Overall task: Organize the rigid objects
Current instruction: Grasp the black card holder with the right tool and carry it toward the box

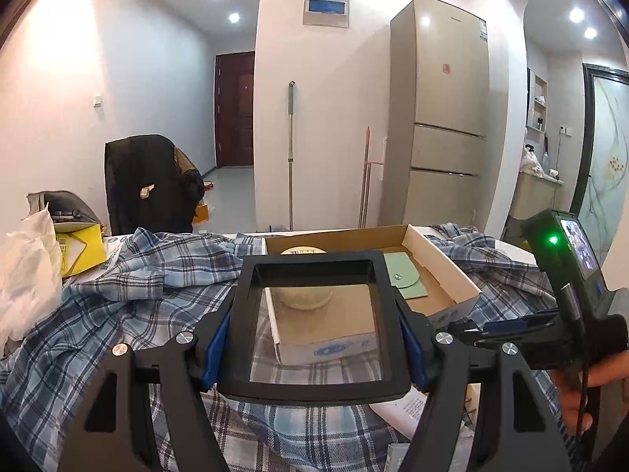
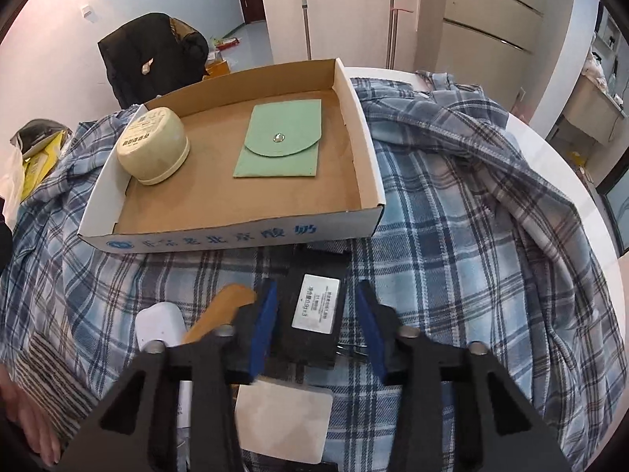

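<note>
Cardboard tray [image 2: 369, 181] on plaid cloth [image 2: 471, 236] holding two things, one cream round container [image 2: 155, 145] and one green snap pouch [image 2: 281, 137], left gripper [image 1: 319, 338] clamped on one black-framed clear panel [image 1: 314, 314], right gripper [image 2: 318, 322] part-open astride one black labelled block [image 2: 310, 314] just before the tray, contact unclear.

A black-framed clear panel [image 1: 320, 324] is held tilted above a plaid cloth. A black block [image 2: 312, 316] with a white label lies on the cloth, just before a shallow cardboard tray [image 2: 365, 118] holding a cream round tub [image 2: 153, 145] and a flat green pouch [image 2: 281, 139].
</note>
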Demonstrator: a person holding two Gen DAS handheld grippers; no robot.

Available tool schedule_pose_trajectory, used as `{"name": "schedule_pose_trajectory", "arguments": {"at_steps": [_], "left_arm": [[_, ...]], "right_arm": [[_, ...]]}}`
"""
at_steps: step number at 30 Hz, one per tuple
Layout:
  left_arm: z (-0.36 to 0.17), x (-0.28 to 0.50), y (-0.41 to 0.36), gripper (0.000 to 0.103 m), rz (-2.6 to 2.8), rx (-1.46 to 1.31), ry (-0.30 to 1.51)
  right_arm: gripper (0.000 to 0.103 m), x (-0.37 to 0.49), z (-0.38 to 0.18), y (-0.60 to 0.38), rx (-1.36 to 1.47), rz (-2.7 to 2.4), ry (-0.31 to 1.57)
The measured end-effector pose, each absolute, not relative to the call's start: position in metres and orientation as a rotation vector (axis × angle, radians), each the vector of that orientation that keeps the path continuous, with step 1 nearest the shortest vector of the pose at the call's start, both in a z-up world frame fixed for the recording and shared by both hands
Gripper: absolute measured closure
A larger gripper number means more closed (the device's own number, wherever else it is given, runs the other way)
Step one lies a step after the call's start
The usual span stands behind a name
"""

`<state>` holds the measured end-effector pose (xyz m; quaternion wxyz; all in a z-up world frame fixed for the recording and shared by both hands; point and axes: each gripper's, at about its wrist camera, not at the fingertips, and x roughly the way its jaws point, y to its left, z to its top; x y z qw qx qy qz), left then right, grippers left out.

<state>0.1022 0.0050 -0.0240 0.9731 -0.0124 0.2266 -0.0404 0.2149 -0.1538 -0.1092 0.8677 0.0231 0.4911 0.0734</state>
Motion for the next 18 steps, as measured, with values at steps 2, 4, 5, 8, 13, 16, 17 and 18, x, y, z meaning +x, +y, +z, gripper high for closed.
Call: {"name": "schedule_pose_trajectory", "arguments": {"at_steps": [2,4,5,8,13,16,17,18], "left_arm": [[-0.024,0.102,0.005,0.031,-0.082,-0.025,0.452],[-0.024,0.101,0.003,0.031,-0.081,-0.02,0.45],[-0.024,0.101,0.003,0.031,-0.082,-0.018,0.45],[-0.025,0.101,0.002,0.031,-0.081,-0.019,0.451],[-0.024,0.101,0.003,0.031,-0.081,-0.026,0.456],[-0.023,0.1,0.001,0.031,-0.092,-0.017,0.449],[-0.023,0.099,-0.001,0.031,-0.093,-0.01,0.447],[-0.023,0.099,-0.002,0.031,-0.092,-0.003,0.446]], "right_arm": [[0.069,0.215,-0.109,-0.154,0.046,0.152,1.028],[0.069,0.214,-0.109,-0.154,0.046,0.157,1.03],[0.069,0.213,-0.109,-0.155,0.049,0.158,1.032],[0.069,0.209,-0.108,-0.158,0.051,0.172,1.037],[0.069,0.203,-0.103,-0.164,0.051,0.184,1.036],[0.069,0.2,-0.097,-0.168,0.044,0.177,1.019],[0.069,0.198,-0.094,-0.169,0.043,0.185,1.015],[0.069,0.197,-0.091,-0.171,0.045,0.19,1.011]]}}
